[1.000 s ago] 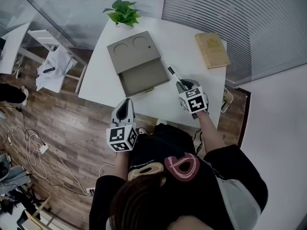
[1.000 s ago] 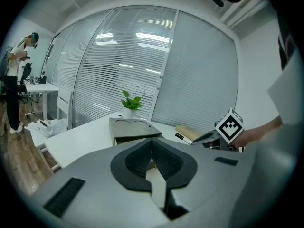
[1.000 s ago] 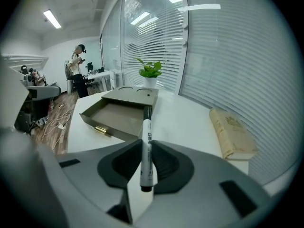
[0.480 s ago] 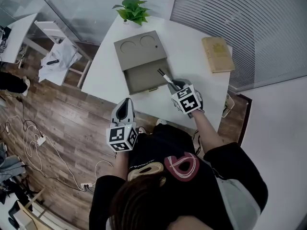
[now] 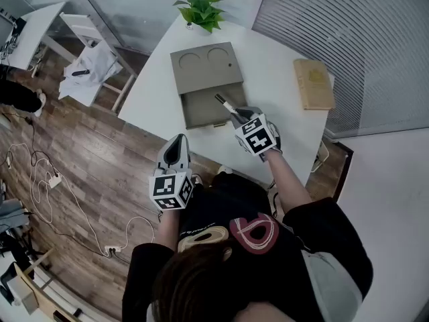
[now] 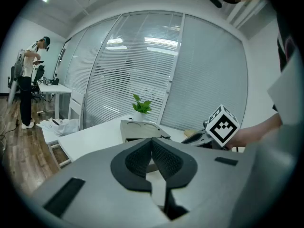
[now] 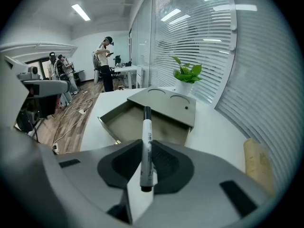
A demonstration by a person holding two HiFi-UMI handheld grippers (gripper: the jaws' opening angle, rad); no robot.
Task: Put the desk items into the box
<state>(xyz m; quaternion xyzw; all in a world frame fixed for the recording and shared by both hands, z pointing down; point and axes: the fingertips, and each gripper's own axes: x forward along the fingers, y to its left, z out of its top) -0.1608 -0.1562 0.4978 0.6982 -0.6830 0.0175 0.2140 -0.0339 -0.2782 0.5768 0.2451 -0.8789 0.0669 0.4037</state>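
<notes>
The right gripper (image 5: pixel 238 117) clamps a marker (image 5: pixel 224 104) over the open box (image 5: pixel 201 69); the left gripper (image 5: pixel 176 147) is closed and empty.

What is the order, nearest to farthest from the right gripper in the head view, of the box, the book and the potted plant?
1. Box, drawer open, just ahead of the right gripper, which holds a marker.
2. Book, at the table's right edge.
3. Potted plant, at the table's far edge.

one box (image 5: pixel 204 64), one marker (image 5: pixel 224 103), one book (image 5: pixel 314 84)
</notes>
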